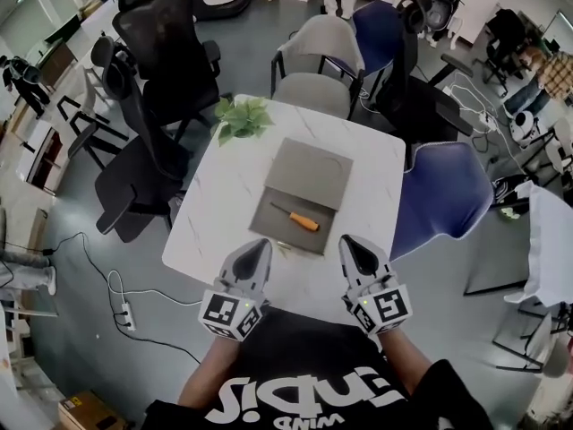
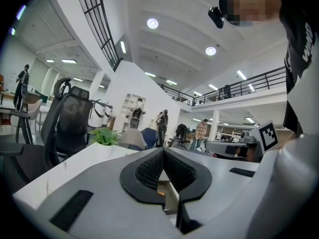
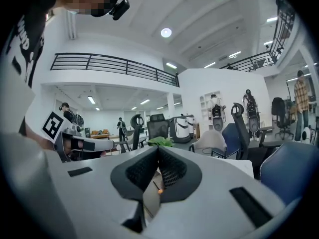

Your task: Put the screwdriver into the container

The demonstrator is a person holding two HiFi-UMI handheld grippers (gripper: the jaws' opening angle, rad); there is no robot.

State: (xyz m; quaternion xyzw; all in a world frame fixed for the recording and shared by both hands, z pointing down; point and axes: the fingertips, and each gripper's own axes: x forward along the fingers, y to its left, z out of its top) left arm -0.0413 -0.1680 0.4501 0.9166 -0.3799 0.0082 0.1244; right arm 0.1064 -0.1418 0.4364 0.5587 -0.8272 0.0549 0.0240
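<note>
From the head view, we see the white table with its near edge just ahead of both grippers. Bare tabletop lies at 9 o'clock and 3 o'clock of the grey container. The screwdriver, orange-handled, lies on the container's nearer, darker part, its tip pointing toward 10 o'clock. A plant sits at the table's far left corner, at 11 o'clock. Black chairs crowd the 10 o'clock side, a grey chair stands at 12 and a blue chair at 3. The left gripper and right gripper sit side by side over the near edge at 6 o'clock. They are well apart from each other, and both point toward the container.

In the left gripper view, we find the left gripper level and aimed across the table. Its jaws are pressed together at the tips with nothing between them. A bit of orange handle shows through the gap below.

In the right gripper view, the right gripper is held the same way, its jaws closed and empty. The screwdriver shows ahead through the gap.
</note>
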